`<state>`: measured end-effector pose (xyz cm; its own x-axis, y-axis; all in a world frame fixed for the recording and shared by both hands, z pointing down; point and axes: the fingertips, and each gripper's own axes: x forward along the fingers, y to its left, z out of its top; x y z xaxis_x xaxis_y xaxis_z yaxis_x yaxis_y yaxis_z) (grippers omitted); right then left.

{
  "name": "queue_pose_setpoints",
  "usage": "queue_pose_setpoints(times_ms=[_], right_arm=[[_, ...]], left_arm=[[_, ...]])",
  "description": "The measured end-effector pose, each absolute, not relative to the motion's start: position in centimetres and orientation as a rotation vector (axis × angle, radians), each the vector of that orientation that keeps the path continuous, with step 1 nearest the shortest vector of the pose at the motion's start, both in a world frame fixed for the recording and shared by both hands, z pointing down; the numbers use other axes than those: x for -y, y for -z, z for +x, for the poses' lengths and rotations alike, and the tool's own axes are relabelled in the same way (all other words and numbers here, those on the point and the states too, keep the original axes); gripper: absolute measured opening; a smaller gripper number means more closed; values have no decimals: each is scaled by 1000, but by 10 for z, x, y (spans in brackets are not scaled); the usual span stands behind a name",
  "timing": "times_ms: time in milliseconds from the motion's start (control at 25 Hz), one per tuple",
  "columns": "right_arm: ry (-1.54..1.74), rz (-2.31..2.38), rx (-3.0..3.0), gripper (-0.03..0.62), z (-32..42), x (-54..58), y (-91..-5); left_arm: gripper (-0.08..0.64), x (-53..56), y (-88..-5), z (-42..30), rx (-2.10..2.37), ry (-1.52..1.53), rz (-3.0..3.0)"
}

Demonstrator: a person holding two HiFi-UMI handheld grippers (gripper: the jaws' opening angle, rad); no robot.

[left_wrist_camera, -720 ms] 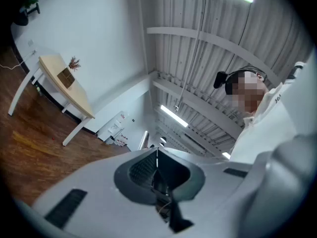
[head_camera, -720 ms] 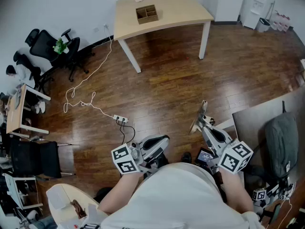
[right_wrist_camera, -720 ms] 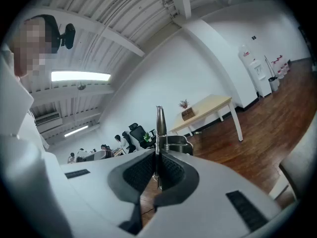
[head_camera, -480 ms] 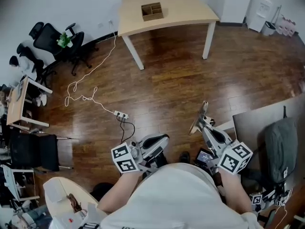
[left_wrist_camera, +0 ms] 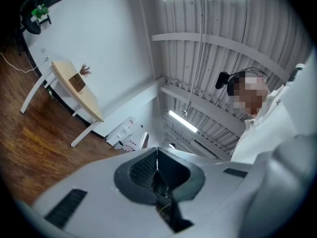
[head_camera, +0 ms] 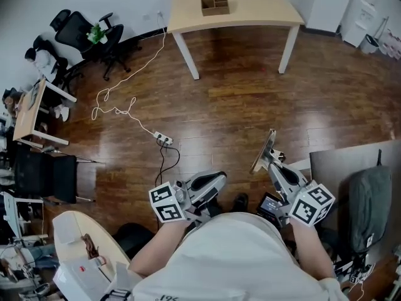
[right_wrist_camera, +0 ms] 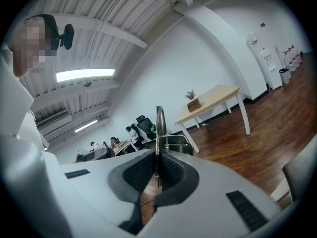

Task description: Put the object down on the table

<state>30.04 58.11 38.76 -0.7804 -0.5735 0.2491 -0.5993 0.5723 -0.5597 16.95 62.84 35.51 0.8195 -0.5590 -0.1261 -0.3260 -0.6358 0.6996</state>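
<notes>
A dark wooden floor [head_camera: 238,105] fills the room under the person, and well ahead of both grippers, across the bare boards, stands a pale tabletop [head_camera: 250,14] on white legs, carrying a small wooden compartment box [head_camera: 215,4] near its far edge. The right gripper [head_camera: 274,159] is held low in front of the person's body with its jaws pinching a thin flat object [head_camera: 263,150], which sticks out past the fingertips and points toward that tabletop; in the right gripper view the object [right_wrist_camera: 160,120] shows edge-on as a narrow upright sliver clamped between the ribbed pads (what it is made of cannot be told from here), with the tabletop [right_wrist_camera: 213,99] far beyond it and a little to the right. So the object is in the air, well apart from the tabletop. The left gripper [head_camera: 219,179] hangs beside the right one, off to its left, and the left gripper view shows that gripper [left_wrist_camera: 157,155] with its jaws pressed together and nothing between them. Ahead and to the left of the left gripper a white cable [head_camera: 119,99] trails over the floor to a power strip [head_camera: 164,139], and farther left stand black office chairs [head_camera: 81,33]. To the right of the right gripper a grey backpack [head_camera: 368,199] lies on a dark surface.
</notes>
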Motion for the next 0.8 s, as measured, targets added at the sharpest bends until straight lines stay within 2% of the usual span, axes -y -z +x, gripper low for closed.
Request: queue_pose_setpoints(times_ms=[360, 800], right_arm=[[-1016, 969, 2747, 5, 293, -557, -399], [-1013, 914, 2737, 5, 212, -500, -406]], left_arm=[[2, -613, -360, 162, 707, 449, 2289], [2, -556, -366, 75, 772, 488, 2271]])
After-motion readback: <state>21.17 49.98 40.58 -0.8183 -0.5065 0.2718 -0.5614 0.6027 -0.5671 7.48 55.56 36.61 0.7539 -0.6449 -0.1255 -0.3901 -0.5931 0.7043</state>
